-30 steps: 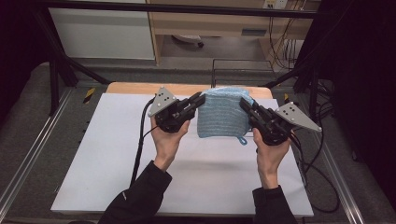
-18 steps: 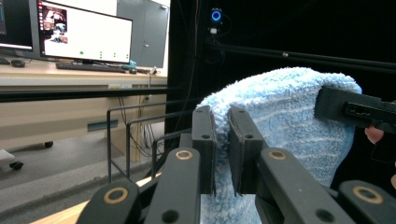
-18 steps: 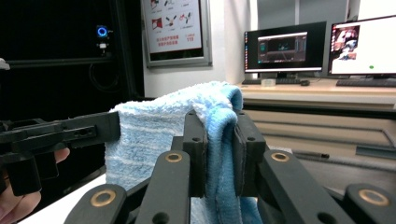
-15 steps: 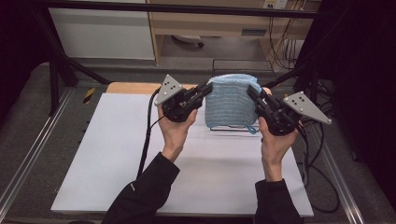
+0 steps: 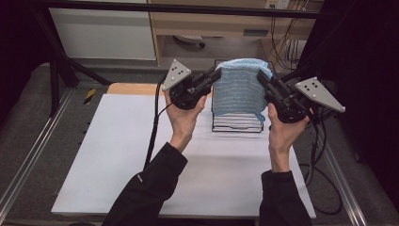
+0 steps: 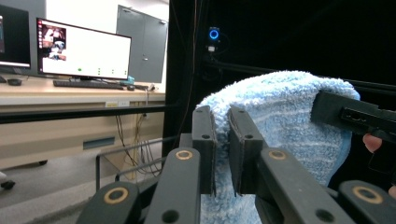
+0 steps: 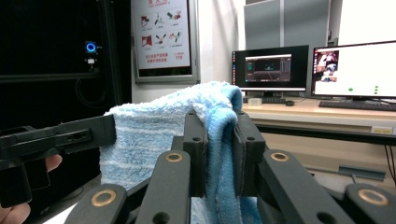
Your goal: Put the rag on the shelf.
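The blue towel hangs folded above a black wire rack, which stands on the white table. The left gripper is clamped on the towel's upper left corner, and the right gripper is clamped on the upper right corner. Both hands hold the grippers raised over the table's far side.

High view looks down; both tool views closely share the towel.
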The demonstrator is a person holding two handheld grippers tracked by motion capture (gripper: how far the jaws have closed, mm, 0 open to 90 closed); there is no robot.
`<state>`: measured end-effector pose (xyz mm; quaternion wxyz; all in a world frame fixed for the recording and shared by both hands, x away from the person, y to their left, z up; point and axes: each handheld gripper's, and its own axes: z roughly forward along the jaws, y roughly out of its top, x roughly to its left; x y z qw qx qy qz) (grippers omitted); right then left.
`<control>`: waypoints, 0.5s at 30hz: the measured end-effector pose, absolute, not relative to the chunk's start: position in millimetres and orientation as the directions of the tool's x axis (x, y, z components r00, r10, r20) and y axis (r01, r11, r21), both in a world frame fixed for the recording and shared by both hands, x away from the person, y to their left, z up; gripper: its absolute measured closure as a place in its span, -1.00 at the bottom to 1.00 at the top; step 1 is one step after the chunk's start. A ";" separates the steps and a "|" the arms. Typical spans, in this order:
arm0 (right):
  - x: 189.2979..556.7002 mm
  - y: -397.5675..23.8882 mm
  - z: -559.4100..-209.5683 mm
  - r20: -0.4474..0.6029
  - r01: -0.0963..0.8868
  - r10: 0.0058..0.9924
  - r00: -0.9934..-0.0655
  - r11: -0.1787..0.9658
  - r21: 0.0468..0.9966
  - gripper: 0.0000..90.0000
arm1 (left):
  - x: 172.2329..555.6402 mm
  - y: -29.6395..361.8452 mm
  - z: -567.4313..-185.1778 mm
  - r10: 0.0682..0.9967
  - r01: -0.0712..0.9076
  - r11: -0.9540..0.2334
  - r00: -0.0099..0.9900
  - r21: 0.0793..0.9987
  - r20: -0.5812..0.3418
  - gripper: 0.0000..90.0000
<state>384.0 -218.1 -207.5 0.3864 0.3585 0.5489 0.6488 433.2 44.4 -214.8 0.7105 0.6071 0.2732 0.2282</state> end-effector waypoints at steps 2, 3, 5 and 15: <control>385.5 -219.7 -203.5 0.041 -0.116 0.897 -0.441 -0.102 0.988 0.76 | 434.3 41.9 -209.6 0.657 0.000 0.158 0.746 0.987 -0.106 0.82; 386.4 -220.6 -201.5 0.039 -0.120 0.898 -0.439 -0.102 0.987 0.76 | 434.9 40.6 -207.3 0.658 -0.005 0.159 0.746 0.987 -0.102 0.82; 389.2 -222.8 -195.6 0.036 -0.131 0.901 -0.433 -0.103 0.986 0.76 | 436.7 38.5 -203.4 0.659 -0.009 0.160 0.745 0.987 -0.100 0.82; 398.6 -228.7 -182.5 0.028 -0.157 0.904 -0.426 -0.104 0.982 0.76 | 446.8 29.8 -188.6 0.664 -0.028 0.171 0.741 0.985 -0.094 0.82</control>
